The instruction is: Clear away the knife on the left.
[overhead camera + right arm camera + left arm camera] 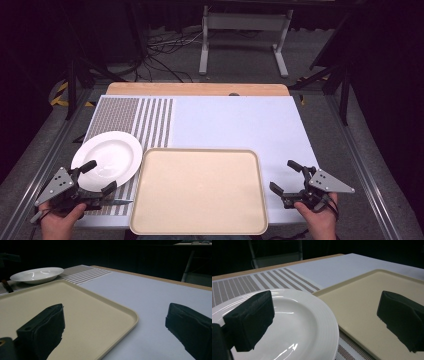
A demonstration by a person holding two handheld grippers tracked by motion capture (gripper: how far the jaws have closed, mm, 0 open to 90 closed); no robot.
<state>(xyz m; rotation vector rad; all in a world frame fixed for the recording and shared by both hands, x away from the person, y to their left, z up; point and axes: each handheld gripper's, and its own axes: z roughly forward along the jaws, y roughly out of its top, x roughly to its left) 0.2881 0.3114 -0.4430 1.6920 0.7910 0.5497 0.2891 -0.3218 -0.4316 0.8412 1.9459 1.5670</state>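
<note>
Two grippers in play, both at the near edge of the bench. Left gripper (98,176) held in a hand (59,221) at near left, jaws spread wide, nothing between them, far jaw over the near rim of the white plate (106,160), near jaw just off it above the striped mat (141,122). Seen along the left gripper (324,320): same plate (304,322) empty and glossy, sitting on the mat (262,280), just left of the beige tray (367,297). Tray (200,192) flat at near centre, bare, its left rim close beside the plate. Dark slim object (117,202) lying on the mat near the left gripper, too small to identify. Right gripper (286,177) held by the other hand (320,220) at near right, jaws also wide and empty, hovering over the white sheet (240,122) just right of the tray. From the right gripper (115,325): tray corner (125,315) between the jaws, plate (37,274) far off to the left.
</note>
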